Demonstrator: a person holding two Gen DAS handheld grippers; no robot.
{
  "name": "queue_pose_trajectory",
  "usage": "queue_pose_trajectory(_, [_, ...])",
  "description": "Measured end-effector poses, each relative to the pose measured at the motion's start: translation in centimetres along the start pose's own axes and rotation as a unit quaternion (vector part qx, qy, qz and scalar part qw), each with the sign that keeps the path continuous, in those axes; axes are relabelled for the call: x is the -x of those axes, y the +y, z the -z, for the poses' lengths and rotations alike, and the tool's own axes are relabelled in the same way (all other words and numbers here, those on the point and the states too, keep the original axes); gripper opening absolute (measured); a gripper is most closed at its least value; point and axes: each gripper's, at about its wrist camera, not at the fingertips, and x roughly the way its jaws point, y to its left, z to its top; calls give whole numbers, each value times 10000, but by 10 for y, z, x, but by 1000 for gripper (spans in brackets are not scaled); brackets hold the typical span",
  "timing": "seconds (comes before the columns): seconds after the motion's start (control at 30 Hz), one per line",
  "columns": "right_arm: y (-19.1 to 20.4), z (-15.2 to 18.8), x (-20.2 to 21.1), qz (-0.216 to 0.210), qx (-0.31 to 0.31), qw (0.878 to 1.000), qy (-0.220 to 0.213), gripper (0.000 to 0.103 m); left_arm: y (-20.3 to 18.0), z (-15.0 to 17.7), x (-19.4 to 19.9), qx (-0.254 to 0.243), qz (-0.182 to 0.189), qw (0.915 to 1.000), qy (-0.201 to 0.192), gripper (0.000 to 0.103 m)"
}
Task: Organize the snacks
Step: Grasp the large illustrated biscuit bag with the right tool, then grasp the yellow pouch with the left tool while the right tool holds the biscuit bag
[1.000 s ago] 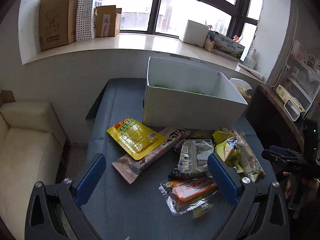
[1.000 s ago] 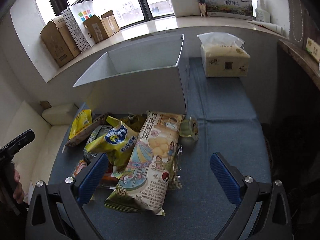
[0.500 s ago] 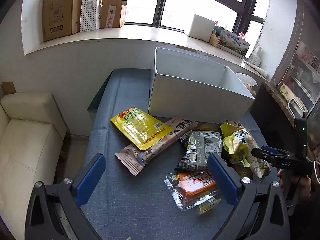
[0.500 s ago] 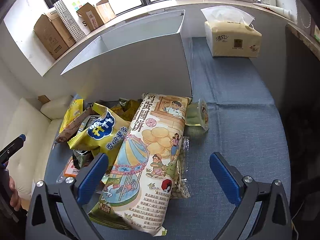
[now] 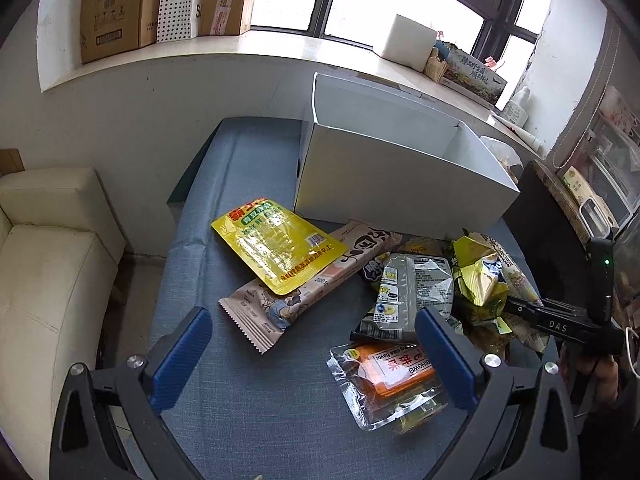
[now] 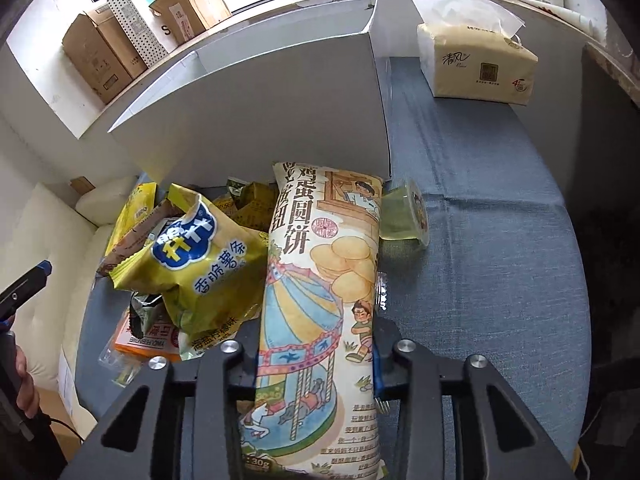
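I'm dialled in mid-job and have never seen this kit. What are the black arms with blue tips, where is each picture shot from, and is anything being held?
No robot here: a person carries a hand-held two-finger clamp in each hand, with a wide-angle camera looking along its fingers. One picture comes from the left gripper, open above the blue tablecloth, holding nothing. The other comes from the right gripper, whose jaws are closing on the long egg-biscuit bag between them. Around it lie a yellow potato-stick bag, a flat yellow pouch, an orange cake pack and a jelly cup. Behind stands the white box, apparently meant for the snacks.
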Motion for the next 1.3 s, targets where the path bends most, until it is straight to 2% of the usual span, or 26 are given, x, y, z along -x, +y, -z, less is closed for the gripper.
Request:
queue_pose_trajectory(0.2, [-9, 8, 29, -132, -195, 9992, -324, 37, 11, -13, -24, 488, 25, 9985, 265, 103])
queue_pose_trajectory(0.3, [-11, 12, 50, -138, -223, 9980, -572, 37, 8, -27, -41, 573, -436, 9968, 347, 103])
queue_pose_trajectory(0.4, [-8, 14, 68, -152, -170, 9969, -747, 37, 10, -44, -64, 926, -619, 9926, 477, 103])
queue_pose_trajectory(0.57, [-5, 19, 86, -202, -104, 9952, -952, 37, 7, -70, -113, 1033, -1688, 9770, 790, 103])
queue_pose_trajectory(0.77, [-9, 24, 88, -320, -147, 9948, -958, 37, 1, -77, -156, 996, -2309, 9622, 1046, 103])
queue_pose_trajectory(0.83, [-10, 25, 87, -346, -145, 9947, -954, 37, 1, -74, -162, 978, -2380, 9609, 1027, 103])
queue_pose_trajectory(0.87, [-11, 25, 87, -351, -146, 9947, -955, 37, 5, -73, -163, 973, -2368, 9611, 1035, 101])
queue_pose_trajectory(0.9, [-12, 25, 86, -356, -149, 9947, -953, 37, 8, -72, -165, 984, -2309, 9621, 1064, 95])
queue_pose_trajectory(0.97, [-12, 25, 87, -365, -151, 9947, -950, 37, 14, -71, -163, 1042, -2137, 9655, 1061, 93])
queue_pose_trajectory(1.0, [-13, 26, 87, -372, -158, 9946, -958, 37, 16, -70, -162, 1042, -2026, 9677, 1082, 85])
queue_pose_trajectory(1.1, [-12, 25, 86, -407, -161, 9944, -963, 37, 17, -68, -150, 967, -1768, 9740, 1035, 73])
queue_pose_trajectory(1.2, [-7, 25, 86, -430, -96, 9943, -967, 37, 20, -62, -137, 966, -1378, 9810, 970, 70])
queue_pose_trajectory(1.3, [-1, 25, 87, -457, -9, 9942, -974, 37, 17, -53, -111, 892, -929, 9892, 707, 70])
